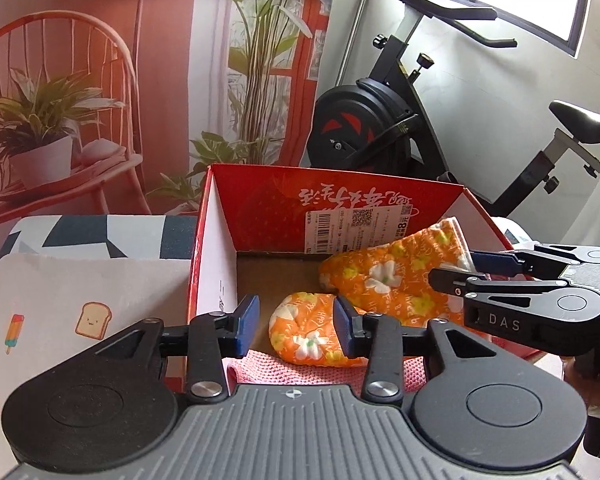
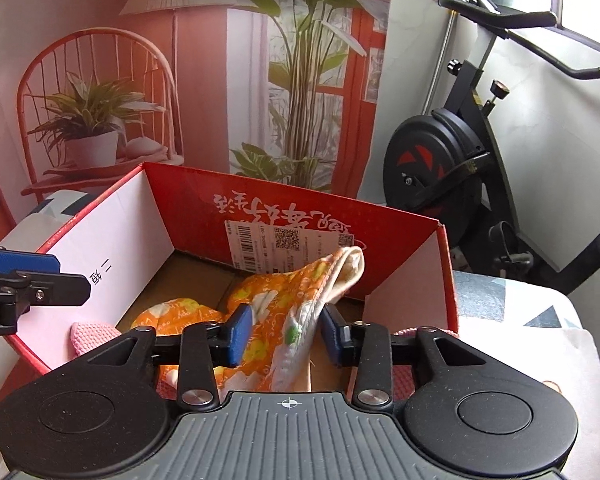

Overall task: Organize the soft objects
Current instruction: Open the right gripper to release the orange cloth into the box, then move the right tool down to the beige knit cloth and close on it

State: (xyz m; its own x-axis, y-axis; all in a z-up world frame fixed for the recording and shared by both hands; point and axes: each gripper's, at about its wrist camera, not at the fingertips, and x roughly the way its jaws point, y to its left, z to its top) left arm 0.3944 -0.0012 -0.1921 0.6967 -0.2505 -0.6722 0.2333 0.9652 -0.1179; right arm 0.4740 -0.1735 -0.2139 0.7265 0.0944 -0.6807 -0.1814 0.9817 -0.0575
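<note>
Currently I hold the left gripper [image 1: 296,326] at bottom centre, jaws apart, straddling the thumb of the orange floral oven mitt [image 1: 384,280] without pressing it. My right gripper [image 2: 285,334] likewise stands parted around the mitt's cuff edge; release appears complete. Mitt lies inside the red box [image 1: 216,240], over a pink knitted cloth [image 1: 256,372], judged deposited for sorting. "DAS" marks the right gripper. Farther back, a barcode label [image 1: 340,230] sits on the box's rear wall; upside-down Chinese script is unreadable.
</note>
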